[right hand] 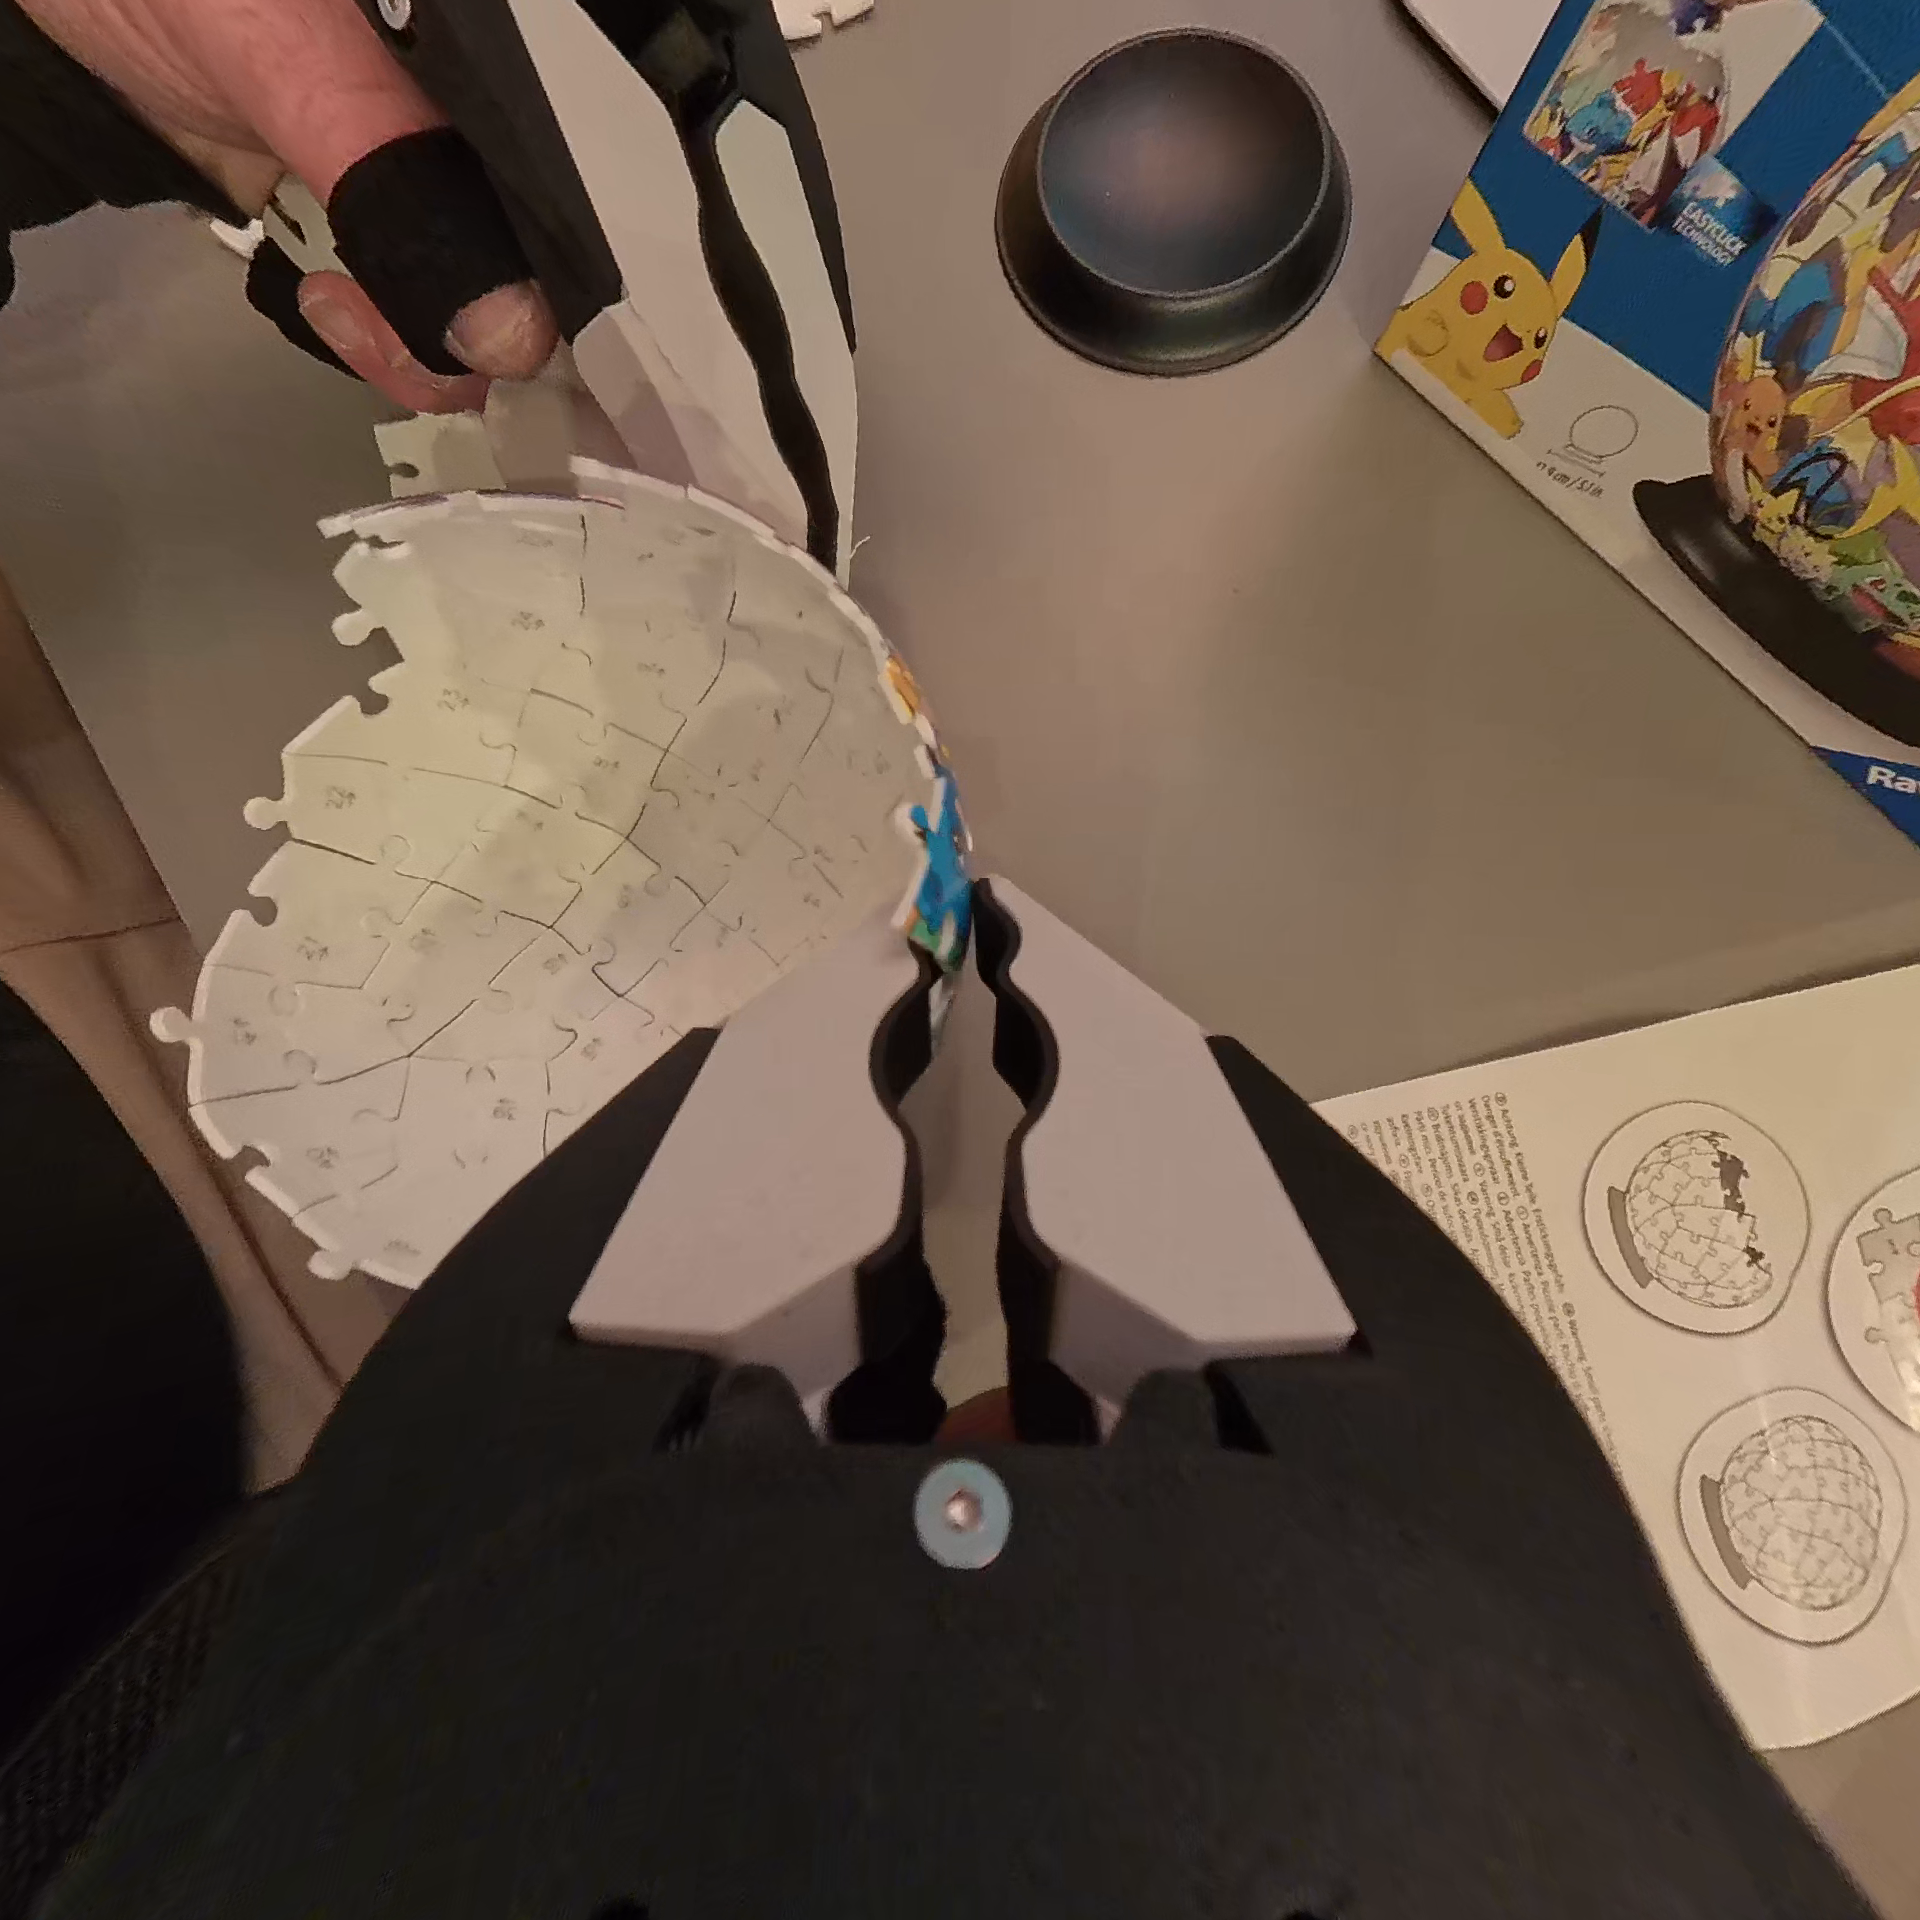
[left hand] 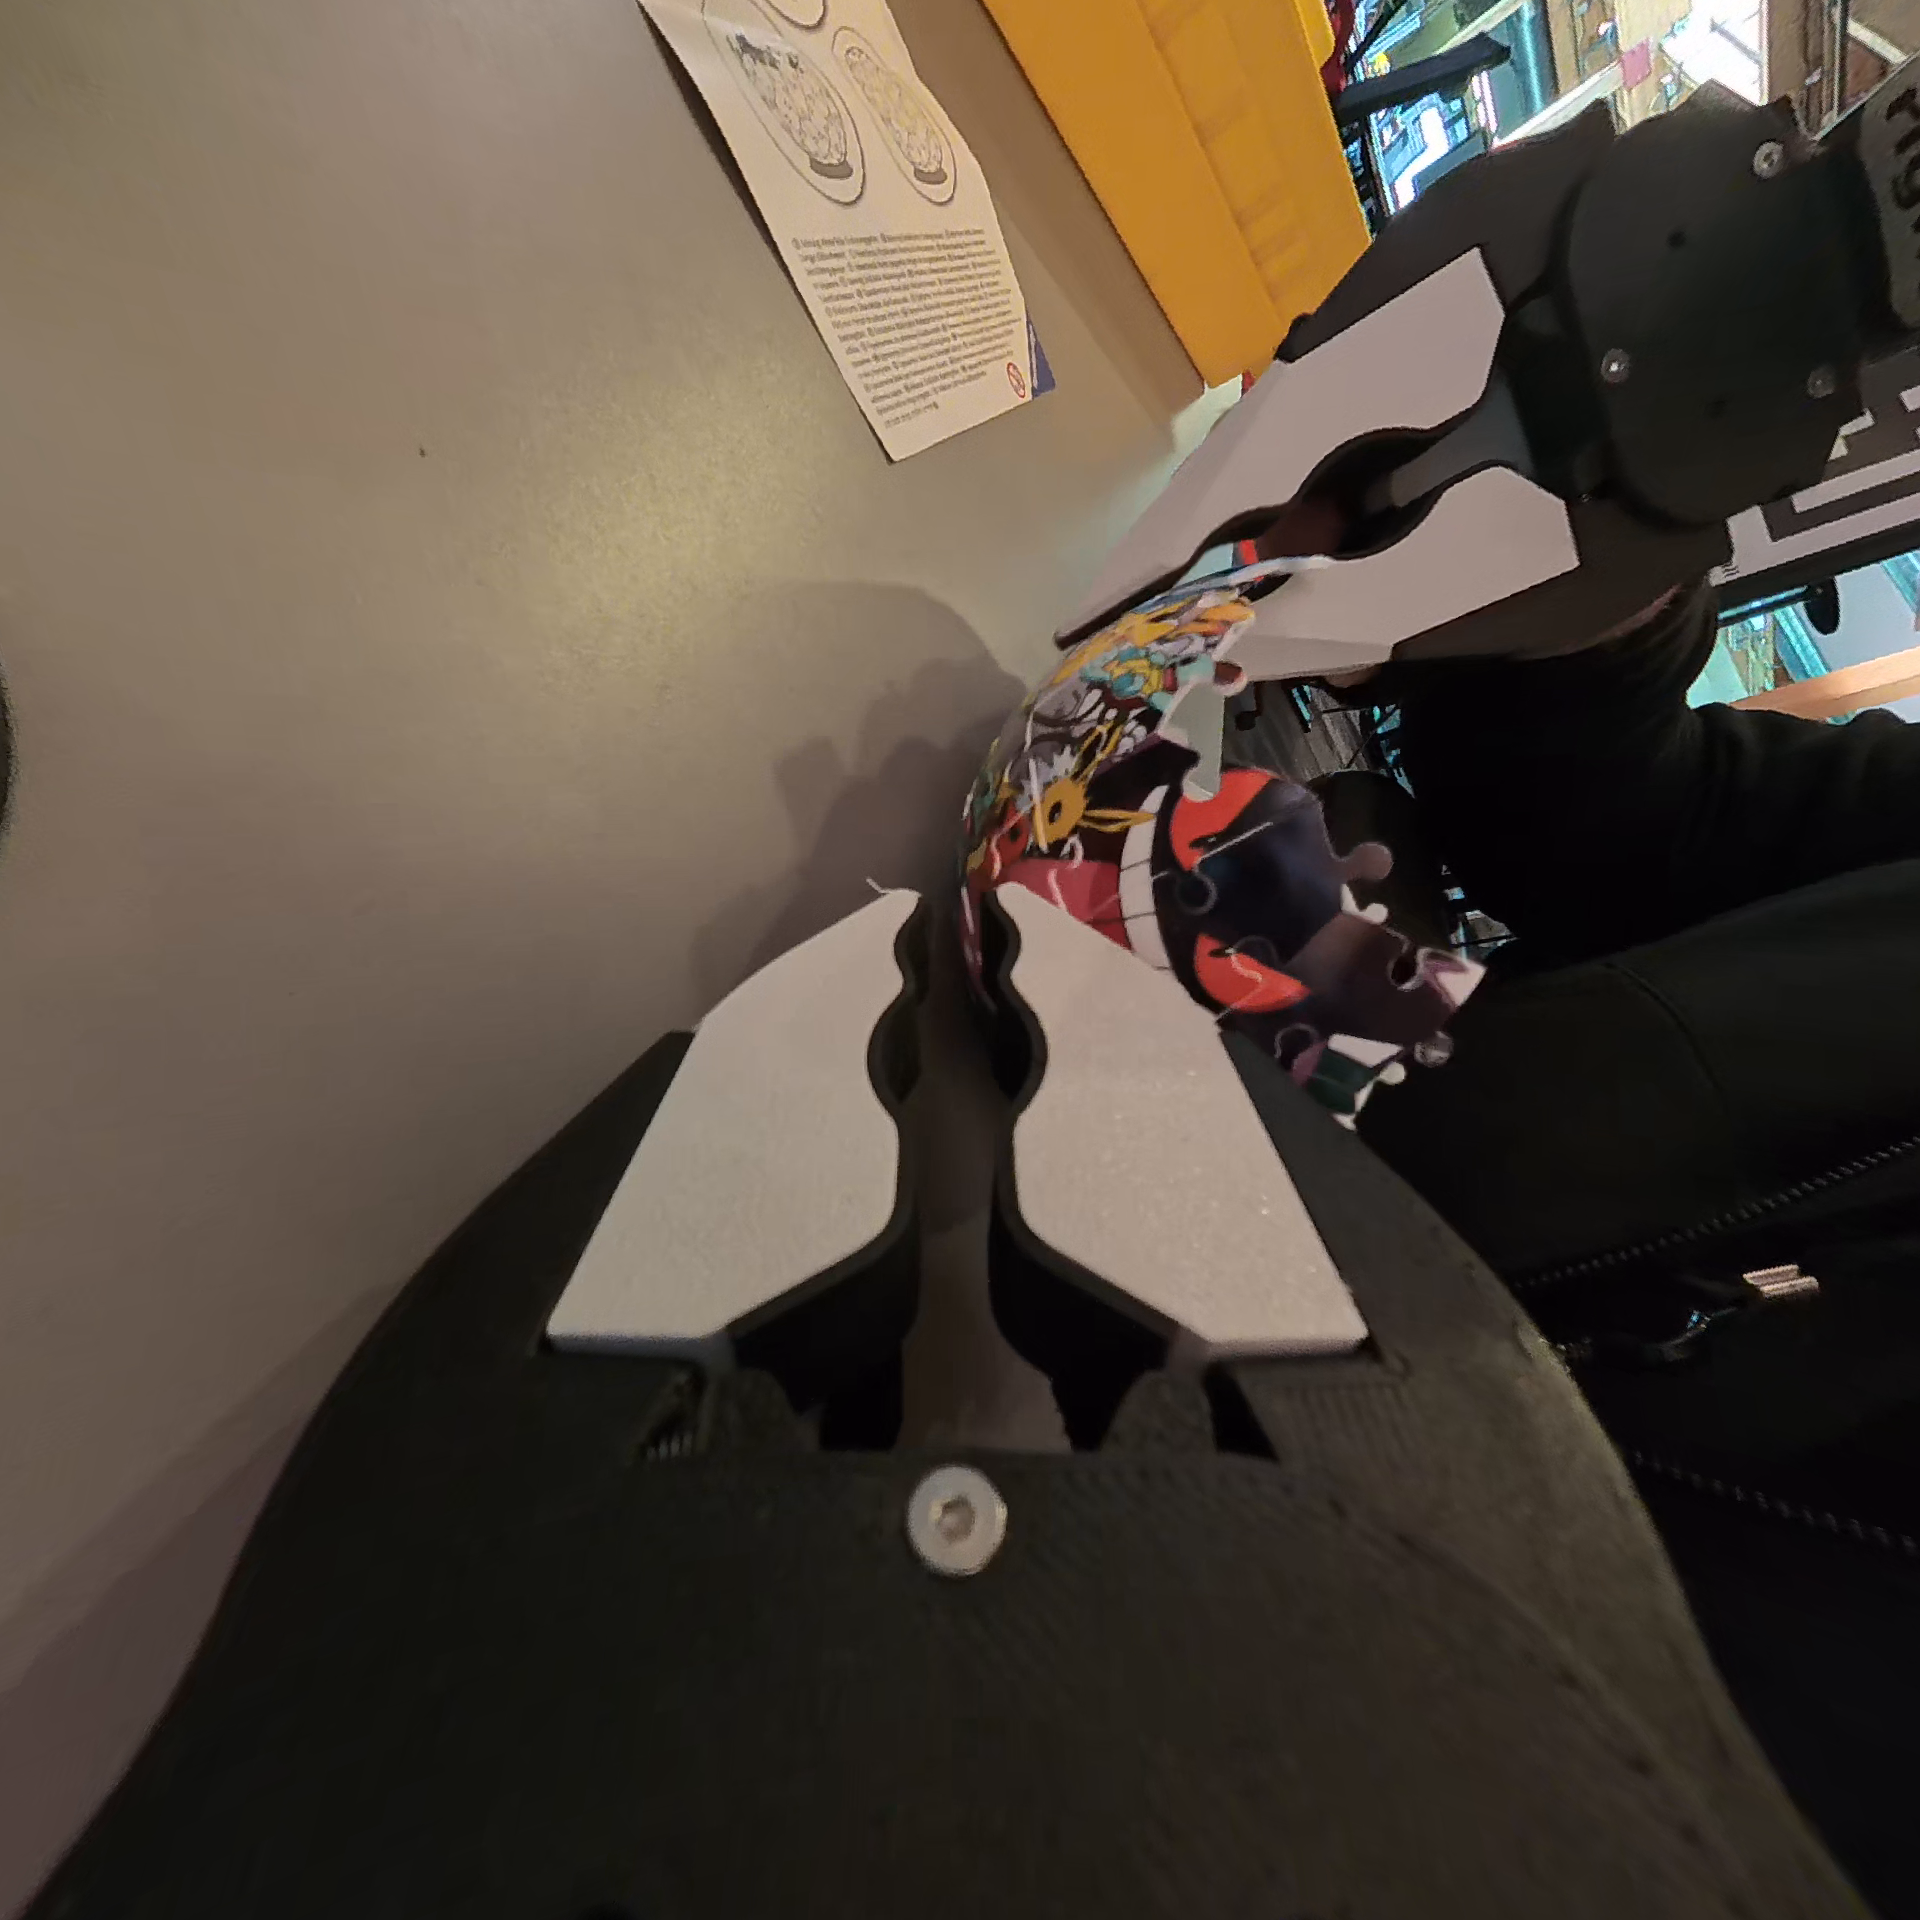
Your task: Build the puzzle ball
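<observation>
puzzle ball [right hand: 540,873]: thin card being shown, inside matt white, outside [left hand: 1195,862] glossy print | gripper fingers [right hand: 769,1164]: matt grey, finely grained | gripper body [left hand: 935,1662]: rough black plastic being seen | stand [right hand: 1174,208]: dark semi-gloss plastic | table [left hand: 364,623]: smooth matt grey | leaflet [right hand: 1662,1299]: matt paper

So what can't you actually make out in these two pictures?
- Right wrist view: the half-built puzzle ball shows only its white inside; its printed outside faces away.
- Left wrist view: the left gripper covers the ball's near edge.
- Both views: the instruction sheet is cut off by the frame.
- Right wrist view: the puzzle box is cut off at the right.
</observation>
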Demonstrator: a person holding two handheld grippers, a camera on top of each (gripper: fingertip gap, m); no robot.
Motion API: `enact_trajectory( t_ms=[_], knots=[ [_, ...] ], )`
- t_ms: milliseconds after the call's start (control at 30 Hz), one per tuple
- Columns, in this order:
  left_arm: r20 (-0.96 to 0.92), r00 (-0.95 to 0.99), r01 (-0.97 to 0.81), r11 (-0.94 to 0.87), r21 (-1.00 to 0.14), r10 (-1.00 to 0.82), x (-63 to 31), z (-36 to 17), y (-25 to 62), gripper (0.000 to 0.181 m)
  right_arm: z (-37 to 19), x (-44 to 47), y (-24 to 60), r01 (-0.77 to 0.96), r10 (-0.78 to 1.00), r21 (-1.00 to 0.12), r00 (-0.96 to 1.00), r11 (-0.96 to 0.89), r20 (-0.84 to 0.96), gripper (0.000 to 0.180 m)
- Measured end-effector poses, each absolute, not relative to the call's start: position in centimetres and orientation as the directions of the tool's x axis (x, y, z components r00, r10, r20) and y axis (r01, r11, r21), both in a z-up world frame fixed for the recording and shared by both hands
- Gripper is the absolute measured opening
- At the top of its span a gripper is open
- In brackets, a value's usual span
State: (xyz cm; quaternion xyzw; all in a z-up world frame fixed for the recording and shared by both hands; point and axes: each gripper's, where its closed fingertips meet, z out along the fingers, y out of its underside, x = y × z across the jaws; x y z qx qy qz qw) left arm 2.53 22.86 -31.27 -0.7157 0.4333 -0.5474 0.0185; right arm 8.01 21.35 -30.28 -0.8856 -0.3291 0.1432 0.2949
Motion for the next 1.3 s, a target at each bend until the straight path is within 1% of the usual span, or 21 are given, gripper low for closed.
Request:
enact_trajectory(
  t_ms=[133,200,267,433,600,733,1033,1300],
  knots=[
    [0.767,0.029,-0.597,-0.627,-0.501,-0.641,2.5,-31.3,22.9,0.008,-30.0,8.1,21.2,0.487,0.668,-0.626,0.74,-0.609,-0.074,0.018],
    [0.767,0.028,-0.598,-0.626,-0.501,-0.641,2.5,-31.3,22.8,0.008,-29.7,8.0,20.9,0.489,0.677,-0.63,0.732,-0.603,-0.08,0.015],
    [0.767,0.028,-0.598,-0.626,-0.501,-0.641,2.5,-31.2,22.8,0.008,-29.7,8.2,20.6,0.493,0.676,-0.624,0.732,-0.606,-0.077,0.017],
    [0.762,0.031,-0.592,-0.626,-0.508,-0.647,2.4,-31.0,22.9,0.008,-28.9,8.7,20.0,0.478,0.668,-0.639,0.741,-0.602,-0.075,0.016],
    [0.746,0.048,-0.569,-0.632,-0.526,-0.664,1.5,-30.4,23.8,0.017,-27.7,9.4,19.7,0.448,0.652,-0.664,0.754,-0.599,-0.08,0.017],
    [0.732,0.083,-0.54,-0.648,-0.538,-0.677,0.0,-29.6,24.9,0.022,-26.7,10.4,19.7,0.396,0.623,-0.692,0.776,-0.604,-0.1,0.022],
    [0.682,0.174,-0.532,-0.651,-0.542,-0.71,-3.3,-29.1,25.3,0.027,-26.9,10.6,19.4,0.344,0.602,-0.709,0.786,-0.616,-0.141,0.021],
    [0.611,0.245,-0.521,-0.634,-0.572,-0.752,-6.6,-28.0,24.9,0.032,-26.7,11.2,19.1,0.299,0.574,-0.732,0.805,-0.613,-0.152,0.02]
  ],
)
